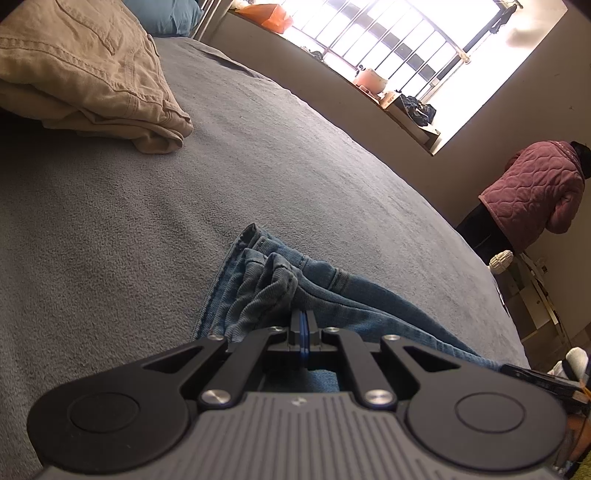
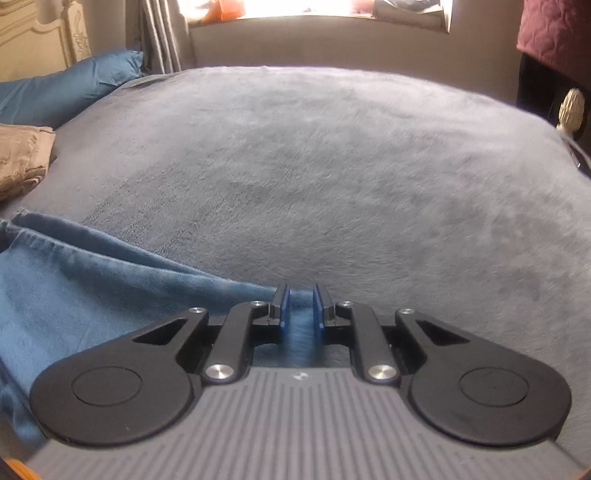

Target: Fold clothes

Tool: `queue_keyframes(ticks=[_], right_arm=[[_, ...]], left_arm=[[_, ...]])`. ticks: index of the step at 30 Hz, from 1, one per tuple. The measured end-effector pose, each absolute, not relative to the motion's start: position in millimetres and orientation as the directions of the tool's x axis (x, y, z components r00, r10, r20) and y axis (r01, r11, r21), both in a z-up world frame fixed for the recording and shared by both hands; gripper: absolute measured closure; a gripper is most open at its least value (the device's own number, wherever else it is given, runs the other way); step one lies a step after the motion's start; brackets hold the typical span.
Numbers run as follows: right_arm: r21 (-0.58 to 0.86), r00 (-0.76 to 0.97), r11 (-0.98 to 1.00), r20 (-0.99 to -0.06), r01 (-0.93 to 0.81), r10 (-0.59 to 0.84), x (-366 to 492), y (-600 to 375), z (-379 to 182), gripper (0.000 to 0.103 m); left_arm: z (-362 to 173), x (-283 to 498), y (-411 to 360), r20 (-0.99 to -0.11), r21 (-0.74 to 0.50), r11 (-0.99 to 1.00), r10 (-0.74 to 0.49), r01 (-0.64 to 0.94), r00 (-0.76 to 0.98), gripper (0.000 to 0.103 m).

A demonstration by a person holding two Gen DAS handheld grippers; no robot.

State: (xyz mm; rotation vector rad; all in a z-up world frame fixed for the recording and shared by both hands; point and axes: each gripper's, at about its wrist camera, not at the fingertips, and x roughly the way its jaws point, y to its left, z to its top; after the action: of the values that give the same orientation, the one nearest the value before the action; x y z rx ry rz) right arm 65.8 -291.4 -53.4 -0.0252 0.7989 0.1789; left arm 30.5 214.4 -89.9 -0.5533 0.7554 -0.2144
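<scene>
Low over the bed here, and the left gripper (image 1: 303,325) is pinched tight — its blue pads pressed together with a bunched fold of the blue jeans (image 1: 280,291) clamped right at the tips. The denim lies crumpled on the grey blanket (image 1: 184,206), a stitched hem edge poking up just ahead of the fingers and the rest trailing off to the right toward the edge of the bed.

Over to the right wrist view: the right gripper (image 2: 302,301) has its jaws a little apart, with a band of denim (image 2: 92,280) running up between the blue pads (image 2: 283,306). The pads sit against the cloth on either side, so it reads as a grip on a thicker wad of the jeans — the fabric spreads out to the left from there, creased, hems lying toward the far left.

At the upper left of the left view sits a folded pair of beige trousers (image 1: 85,74), well apart from the jeans, resting on the same blanket. A blue pillow (image 2: 70,88) lies beyond it by the cream headboard (image 2: 40,33).

Past the bed, a barred window (image 1: 388,40) blazes white, its sill cluttered. A person in a quilted maroon jacket (image 1: 535,192) stands at the right, back turned.
</scene>
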Motion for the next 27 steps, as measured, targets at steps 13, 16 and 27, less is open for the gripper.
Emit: queue_keyframes(ticks=[13,16,27], right_arm=[[0.086,0.584,0.954,-0.773,-0.288,0.246,-17,-302,-62,0.086],[0.072,0.619,0.957,-0.749,-0.282,0.239,-29,-298,-49,0.086],[0.07,0.587,0.949,-0.771,-0.306,0.246,-45,-280,-64,0.086]], left_arm=[[-81,31,207,-0.606,-0.488,0.872,-0.359,0.024,0.709,0.099],[-62,24,198,-0.6,-0.408,0.91,-0.329,0.074,0.729,0.068],[-47,-16,132,-0.636,-0.087,0.955,-0.272,0.283,0.723,0.064]])
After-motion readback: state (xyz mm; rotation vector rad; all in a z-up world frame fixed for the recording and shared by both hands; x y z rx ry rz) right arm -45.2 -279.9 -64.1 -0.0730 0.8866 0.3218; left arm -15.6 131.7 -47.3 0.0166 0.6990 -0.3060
